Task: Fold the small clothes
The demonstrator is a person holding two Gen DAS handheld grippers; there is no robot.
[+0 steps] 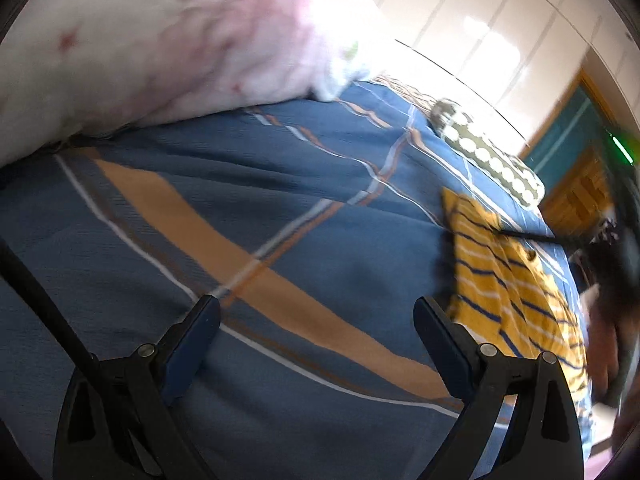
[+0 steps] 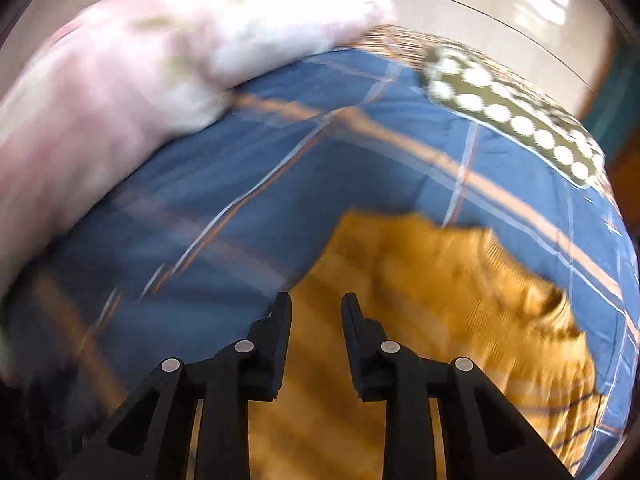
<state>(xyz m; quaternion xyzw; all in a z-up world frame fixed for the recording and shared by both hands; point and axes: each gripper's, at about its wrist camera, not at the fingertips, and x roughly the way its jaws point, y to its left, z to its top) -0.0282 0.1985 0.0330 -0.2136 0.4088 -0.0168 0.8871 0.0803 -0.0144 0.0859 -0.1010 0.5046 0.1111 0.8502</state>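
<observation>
Garment: yellow striped top (image 1: 516, 280) lies flat on the blue plaid bedsheet (image 1: 248, 184), near a dotted olive pillow (image 1: 492, 156) | left gripper (image 1: 316, 312): jaws spread wide over bare sheet, nothing between | right gripper (image 2: 316, 304): jaws partly apart above the top, gripping nothing | pink quilt (image 1: 160, 40) behind.

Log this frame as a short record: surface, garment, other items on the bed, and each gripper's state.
surface: blue plaid bedspread
garment: yellow striped garment, lying on the bedspread, held by neither gripper
other items: pink-white quilt at the far side; green dotted cushion
left gripper: open, nothing between its fingers, above bare bedspread
right gripper: partly open, above the garment, not gripping it
image quality: motion blur
</observation>
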